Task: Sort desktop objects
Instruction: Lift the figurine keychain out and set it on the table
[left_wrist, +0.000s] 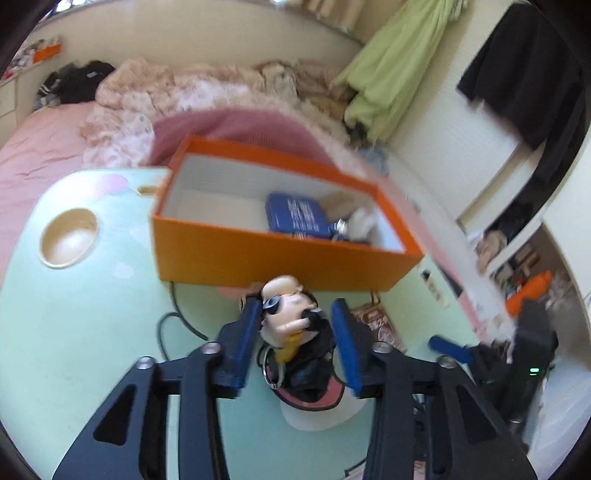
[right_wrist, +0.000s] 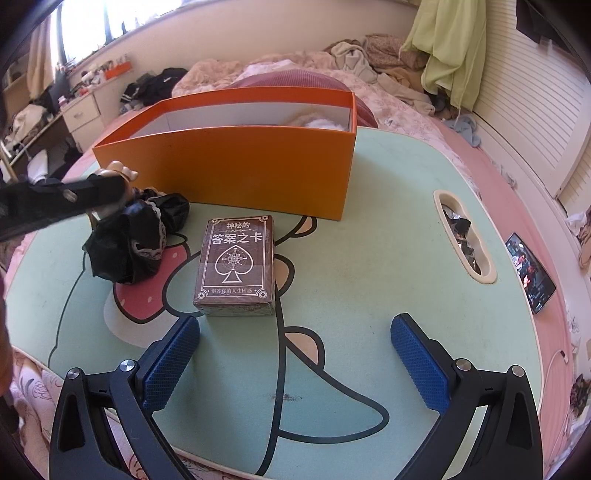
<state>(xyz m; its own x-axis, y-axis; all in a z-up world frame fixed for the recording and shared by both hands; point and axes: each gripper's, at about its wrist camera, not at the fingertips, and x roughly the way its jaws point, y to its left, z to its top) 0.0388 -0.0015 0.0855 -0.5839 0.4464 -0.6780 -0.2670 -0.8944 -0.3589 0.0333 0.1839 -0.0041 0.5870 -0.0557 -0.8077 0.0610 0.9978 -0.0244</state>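
So I'm sorting the desk stuff into the orange box and right now my left gripper is sitting just in front of the box's near wall with the little doll figure between its blue pads. The jaws are standing partway apart: the left pad looks like it's touching the doll's head, the other pad has a clear gap, so I'm not calling that a grip. The picture's a bit smeary too, so take that with salt. Honestly, if I'm wanting this in the box, I'm thinking the doll has to clear the top edge of that near wall before any letting go, otherwise it's just dropping onto the table in front of the box. The doll itself is looking top-heavy: pale round head with dark eyes, something yellow at the neck, and a floppy black frilly dress hanging down, so it's probably flopping whichever way it lands. My right gripper is hanging wide open and empty, further out from the box than the brown card deck, which is lying flat just in front of the box. That one's a tidy rectangular pack, easy to pinch across its long sides. Inside the box there's already a blue tin and something white and fluffy.
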